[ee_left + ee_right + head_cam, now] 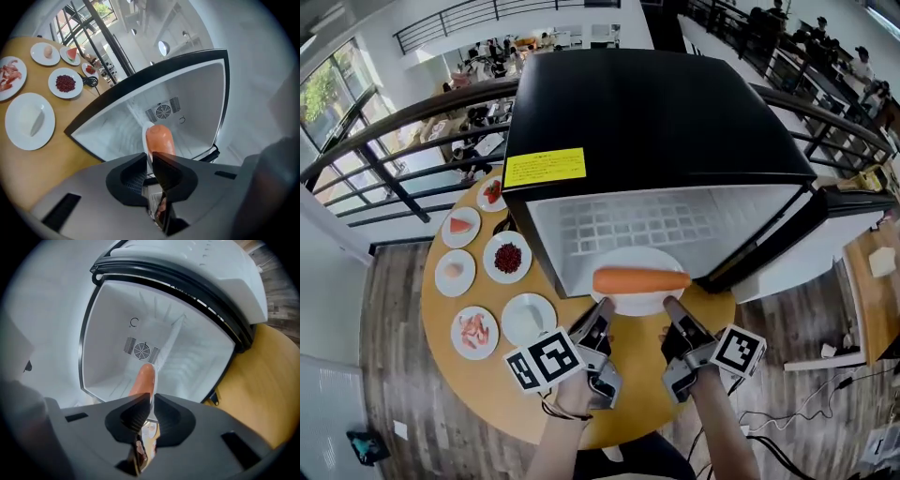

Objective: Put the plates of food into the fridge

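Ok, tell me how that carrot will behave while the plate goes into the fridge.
The carrot is round and lies loose on the plate, so it will probably roll if the plate tilts. It looks stiff, unlikely to bend. The plate looks glossy, so sliding is possible.

Glossy black fridge point(647, 103) on smooth wooden table point(487, 380).
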Action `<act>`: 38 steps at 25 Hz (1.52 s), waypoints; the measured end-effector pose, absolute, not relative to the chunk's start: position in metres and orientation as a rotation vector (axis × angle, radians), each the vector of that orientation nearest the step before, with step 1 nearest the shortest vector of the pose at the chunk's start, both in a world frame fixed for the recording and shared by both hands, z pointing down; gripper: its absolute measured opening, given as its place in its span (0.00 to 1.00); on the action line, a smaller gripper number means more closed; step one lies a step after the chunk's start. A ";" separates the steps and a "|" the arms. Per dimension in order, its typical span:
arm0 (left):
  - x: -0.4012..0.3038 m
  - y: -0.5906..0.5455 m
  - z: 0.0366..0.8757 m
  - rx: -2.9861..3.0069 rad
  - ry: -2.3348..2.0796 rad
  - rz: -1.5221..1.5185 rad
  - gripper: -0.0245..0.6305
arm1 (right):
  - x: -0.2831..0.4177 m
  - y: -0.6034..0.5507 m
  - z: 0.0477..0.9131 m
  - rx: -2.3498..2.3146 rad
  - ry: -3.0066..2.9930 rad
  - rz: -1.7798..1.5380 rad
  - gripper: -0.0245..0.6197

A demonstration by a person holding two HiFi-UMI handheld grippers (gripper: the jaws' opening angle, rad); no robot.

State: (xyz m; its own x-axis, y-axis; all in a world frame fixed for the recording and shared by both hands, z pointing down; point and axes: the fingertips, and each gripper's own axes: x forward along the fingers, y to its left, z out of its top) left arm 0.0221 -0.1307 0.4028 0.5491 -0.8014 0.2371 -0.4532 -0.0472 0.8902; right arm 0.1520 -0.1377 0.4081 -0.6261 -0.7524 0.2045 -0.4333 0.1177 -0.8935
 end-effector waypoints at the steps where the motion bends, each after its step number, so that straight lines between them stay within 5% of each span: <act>1: 0.023 -0.140 0.397 1.682 -1.085 -0.410 0.10 | 0.153 -0.149 0.403 -1.153 2.109 -1.507 0.09; 38: -0.033 -0.258 0.387 1.294 -1.546 -0.495 0.10 | 0.092 -0.295 0.389 -1.234 2.020 -1.775 0.09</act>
State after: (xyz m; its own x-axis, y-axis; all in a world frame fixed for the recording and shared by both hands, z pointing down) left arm -0.0327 -0.2576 0.3869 0.0927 -0.8975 0.4311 -0.4806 0.3389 0.8088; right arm 0.0925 -0.2954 0.3888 -0.6384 -0.6739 0.3718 -0.4557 -0.0584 -0.8882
